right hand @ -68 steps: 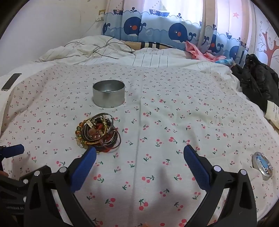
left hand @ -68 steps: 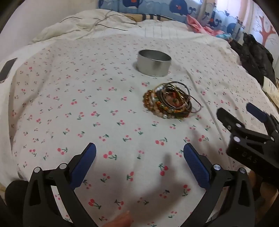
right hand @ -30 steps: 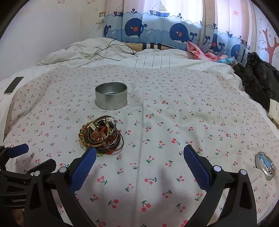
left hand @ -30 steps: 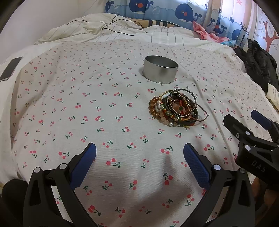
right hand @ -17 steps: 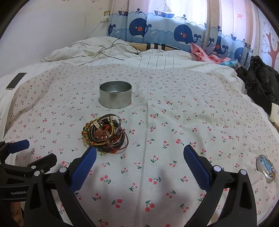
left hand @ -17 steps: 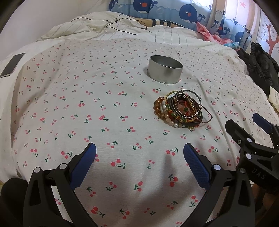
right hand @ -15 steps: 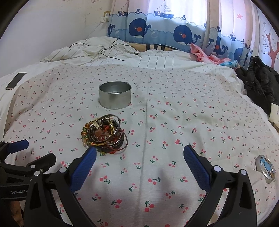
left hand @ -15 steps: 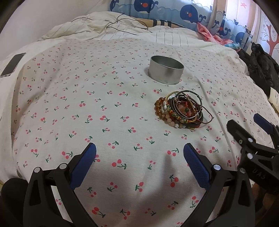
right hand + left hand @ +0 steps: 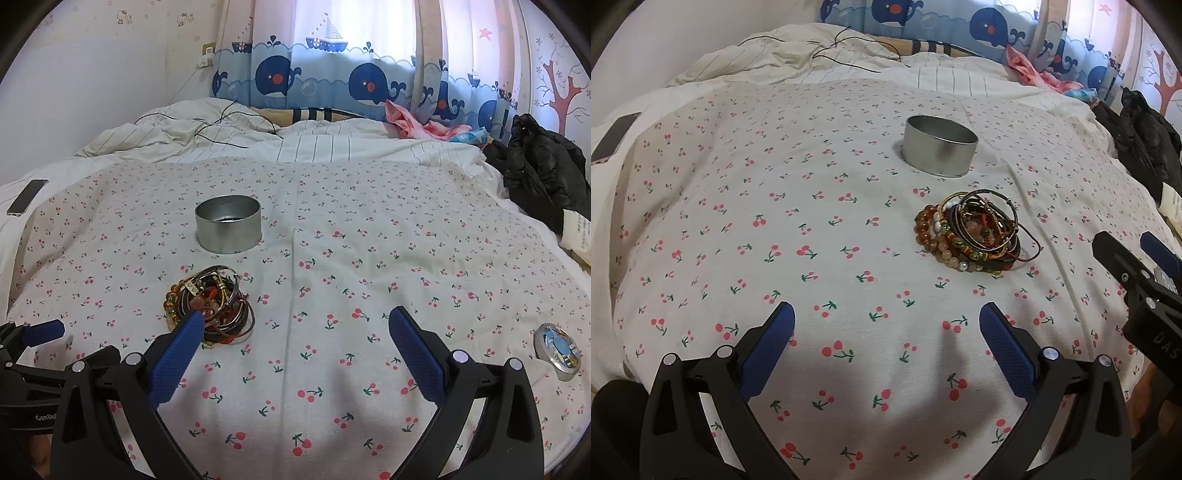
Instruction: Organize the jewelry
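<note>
Ahead of both wide-open tongs, left tongs (image 9: pixel 886 328) and right tongs (image 9: pixel 295 332), a tangled heap of bracelets (image 9: pixel 975 236) lies on the bed (image 9: pixel 775 221), the tin (image 9: pixel 940 146) just beyond. Beads, bangles and cords interlock; a pinch could likely drag the whole clump or spill strands short of the tin.

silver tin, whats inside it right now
The silver tin is open; the right wrist view shows only bare metal on the visible part of its floor. Its near wall hides the rest. The bracelets lie outside.
</note>
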Demonstrator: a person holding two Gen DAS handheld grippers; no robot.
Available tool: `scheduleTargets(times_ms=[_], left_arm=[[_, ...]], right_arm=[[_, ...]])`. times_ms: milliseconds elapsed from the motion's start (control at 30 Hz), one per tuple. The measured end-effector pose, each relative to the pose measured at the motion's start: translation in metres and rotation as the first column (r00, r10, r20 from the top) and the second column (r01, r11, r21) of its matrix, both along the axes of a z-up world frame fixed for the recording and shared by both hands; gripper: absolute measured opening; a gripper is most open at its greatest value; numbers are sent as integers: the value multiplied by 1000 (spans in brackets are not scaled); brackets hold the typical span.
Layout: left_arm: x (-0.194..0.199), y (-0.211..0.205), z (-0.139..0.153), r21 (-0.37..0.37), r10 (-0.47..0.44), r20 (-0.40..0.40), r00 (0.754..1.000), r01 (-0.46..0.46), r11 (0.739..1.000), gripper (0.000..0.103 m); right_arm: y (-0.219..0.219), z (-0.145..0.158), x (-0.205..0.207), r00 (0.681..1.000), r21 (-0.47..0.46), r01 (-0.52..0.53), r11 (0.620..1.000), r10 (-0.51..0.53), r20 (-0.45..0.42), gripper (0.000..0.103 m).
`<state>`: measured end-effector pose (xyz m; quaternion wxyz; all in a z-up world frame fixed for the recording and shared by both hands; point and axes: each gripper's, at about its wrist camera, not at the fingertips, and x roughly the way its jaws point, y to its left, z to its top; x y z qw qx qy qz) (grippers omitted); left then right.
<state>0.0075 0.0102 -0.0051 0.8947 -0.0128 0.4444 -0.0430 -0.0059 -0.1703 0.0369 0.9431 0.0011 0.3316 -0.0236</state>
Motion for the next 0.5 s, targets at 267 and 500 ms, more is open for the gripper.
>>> scheduleTargets(times_ms=[267,500], left_arm=[[6,3,6,8,14,20,1000,-14,1000,97],[11,7,4,-2,10,12,1000,-10,1000,97]], right_arm=[[2,-2,1,1000,6,-14,1000,14,0,96],[0,-6,4,1000,9,-9,1000,9,-17,96]])
